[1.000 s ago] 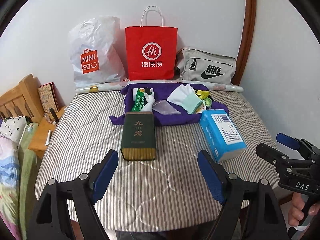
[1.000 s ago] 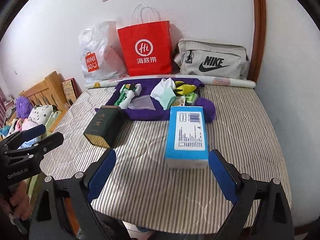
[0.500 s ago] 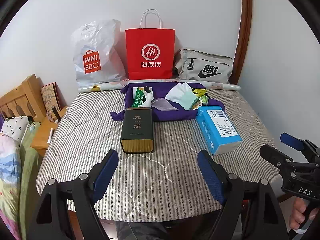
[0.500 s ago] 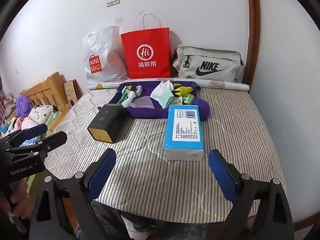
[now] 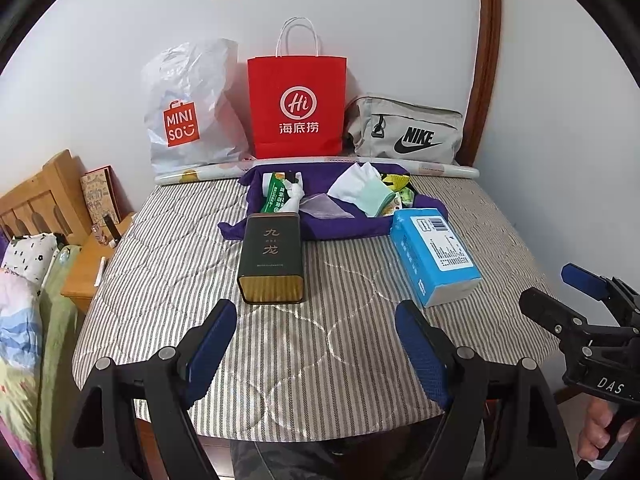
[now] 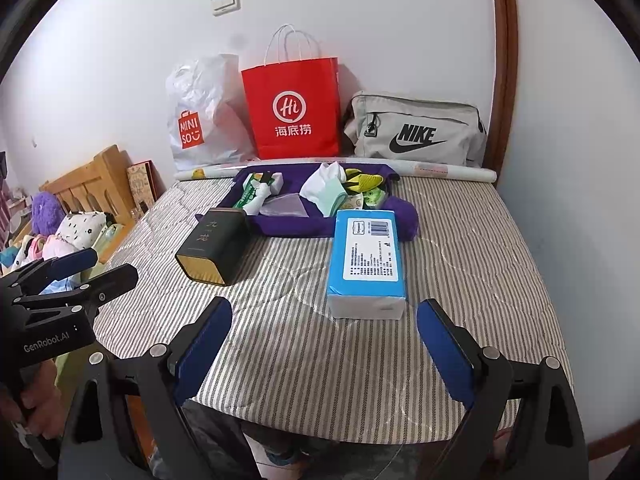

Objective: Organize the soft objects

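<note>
Striped bedding (image 6: pixel 320 360) is where the blue tissue pack (image 6: pixel 366 258) is lying, long axis pointed straight away from the right gripper (image 6: pixel 324 344), which is spread wide and empty like the left gripper (image 5: pixel 316 354), but clearly nearer.

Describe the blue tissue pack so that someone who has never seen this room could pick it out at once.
Start at the striped mattress and find the purple cloth spread near the wall. The blue tissue pack lies just in front of that cloth's right end. Unlike the dark green tin to its left, it is bright blue with a white barcode label on top.
</note>
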The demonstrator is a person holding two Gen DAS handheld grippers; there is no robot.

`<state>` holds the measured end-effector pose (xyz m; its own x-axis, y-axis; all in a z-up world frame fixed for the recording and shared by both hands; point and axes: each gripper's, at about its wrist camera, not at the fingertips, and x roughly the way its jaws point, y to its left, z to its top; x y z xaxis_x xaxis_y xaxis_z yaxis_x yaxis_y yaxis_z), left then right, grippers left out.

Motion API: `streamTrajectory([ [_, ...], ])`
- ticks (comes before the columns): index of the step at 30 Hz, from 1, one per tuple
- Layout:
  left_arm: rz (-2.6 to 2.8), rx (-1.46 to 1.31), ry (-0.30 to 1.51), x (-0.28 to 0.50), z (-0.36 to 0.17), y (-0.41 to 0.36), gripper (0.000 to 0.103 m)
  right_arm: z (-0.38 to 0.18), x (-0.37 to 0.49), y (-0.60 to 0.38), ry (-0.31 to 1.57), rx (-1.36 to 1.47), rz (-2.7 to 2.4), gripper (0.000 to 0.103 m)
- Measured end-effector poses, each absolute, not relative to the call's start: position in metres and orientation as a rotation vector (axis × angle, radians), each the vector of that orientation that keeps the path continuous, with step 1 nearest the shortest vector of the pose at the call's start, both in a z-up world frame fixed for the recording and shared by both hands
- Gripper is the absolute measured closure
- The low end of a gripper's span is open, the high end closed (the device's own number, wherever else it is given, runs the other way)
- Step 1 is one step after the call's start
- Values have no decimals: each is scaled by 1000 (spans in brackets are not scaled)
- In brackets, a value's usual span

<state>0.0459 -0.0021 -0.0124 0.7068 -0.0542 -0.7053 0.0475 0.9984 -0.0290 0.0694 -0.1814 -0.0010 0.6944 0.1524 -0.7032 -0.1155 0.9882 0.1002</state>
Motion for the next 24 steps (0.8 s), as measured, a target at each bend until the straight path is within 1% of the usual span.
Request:
streamTrajectory([
  [24, -61, -14, 784, 44, -12, -1, 23, 0, 67, -179, 791, 36, 154, 10],
])
